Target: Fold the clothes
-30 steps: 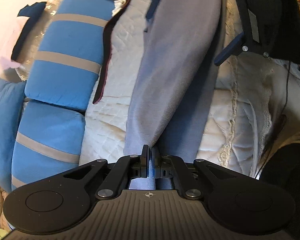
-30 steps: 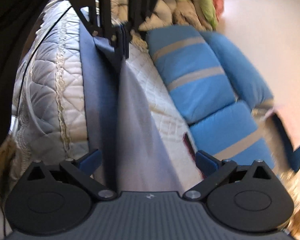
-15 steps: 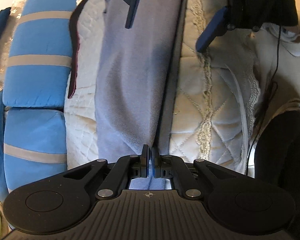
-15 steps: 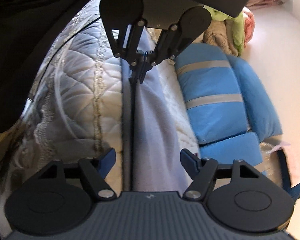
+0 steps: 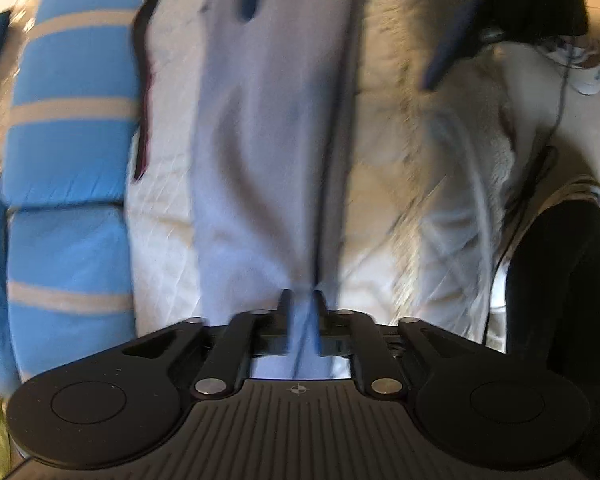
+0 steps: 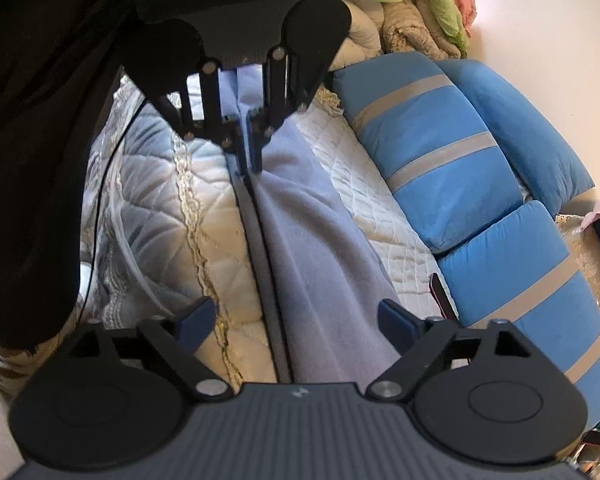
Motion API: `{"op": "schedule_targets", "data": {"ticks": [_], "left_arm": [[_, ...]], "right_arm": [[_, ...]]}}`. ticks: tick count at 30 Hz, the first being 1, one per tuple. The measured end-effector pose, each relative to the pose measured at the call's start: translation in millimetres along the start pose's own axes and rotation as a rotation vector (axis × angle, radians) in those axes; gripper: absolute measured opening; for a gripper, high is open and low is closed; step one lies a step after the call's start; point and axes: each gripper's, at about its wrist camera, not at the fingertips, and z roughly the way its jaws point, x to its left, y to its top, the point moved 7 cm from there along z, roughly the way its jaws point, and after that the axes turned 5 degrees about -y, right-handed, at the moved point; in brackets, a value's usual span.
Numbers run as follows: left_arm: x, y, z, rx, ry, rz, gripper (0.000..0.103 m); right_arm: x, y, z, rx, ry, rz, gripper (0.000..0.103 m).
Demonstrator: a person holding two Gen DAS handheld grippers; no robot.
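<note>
Newly parted left gripper (image 5: 302, 306) astride garment (image 5: 268, 128)

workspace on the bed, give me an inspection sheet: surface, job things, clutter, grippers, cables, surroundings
surface: cream quilted bedspread with a lace trim band.
job's things: lavender-grey garment, folded into a long strip, lying lengthwise on the quilt.
clutter: blue cushions with tan stripes beside the garment; pile of green and beige bedding beyond them; dark strap at the cushion edge.
grippers: left gripper jaws opening, garment end between them. Right gripper jaws opening wide, garment running between them, pads not touching it.
cables: thin dark cable and a pale cord over the bed edge.
surroundings: pale floor, a shoe, a person's dark sleeve.
</note>
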Motion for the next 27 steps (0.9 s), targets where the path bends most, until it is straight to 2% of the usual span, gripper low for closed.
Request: {"op": "schedule_targets", "data": {"ticks": [1, 2, 3, 6, 9, 11, 13, 18, 22, 26, 27], "left_arm": [[7, -8, -4, 0.005, 0.019, -0.030, 0.047], [16, -19, -6, 0.008, 0.040, -0.067, 0.064], [27, -35, -8, 0.021, 0.066, -0.114, 0.069], [51, -82, -6, 0.078, 0.152, -0.216, 0.069], [64, -136, 0, 0.155, 0.246, -0.259, 0.069], [61, -161, 7, 0.200, 0.262, -0.273, 0.069], [52, -180, 16, 0.234, 0.243, -0.285, 0.069], [37, -201, 32, 0.218, 0.243, -0.359, 0.069], [39, -206, 38, 0.194, 0.253, -0.400, 0.068], [39, -212, 51, 0.208, 0.250, -0.416, 0.055], [38, -213, 54, 0.211, 0.249, -0.413, 0.049]], "right_arm": [[-1, 1, -1, -0.003, 0.009, 0.012, 0.098], [-1, 1, -2, -0.003, 0.021, 0.027, 0.098], [-2, 2, -3, -0.003, 0.030, 0.041, 0.098], [-5, 3, -2, 0.000, 0.038, 0.070, 0.099], [-8, 6, -2, 0.003, 0.048, 0.100, 0.100], [-10, 7, -2, 0.010, 0.064, 0.129, 0.100], [-12, 8, -1, 0.022, 0.095, 0.171, 0.100], [-20, 9, 2, 0.040, 0.134, 0.282, 0.100], [-22, 8, 6, 0.052, 0.143, 0.317, 0.101], [-20, 5, 9, 0.068, 0.142, 0.317, 0.101], [-20, 5, 9, 0.069, 0.142, 0.315, 0.101]]}}
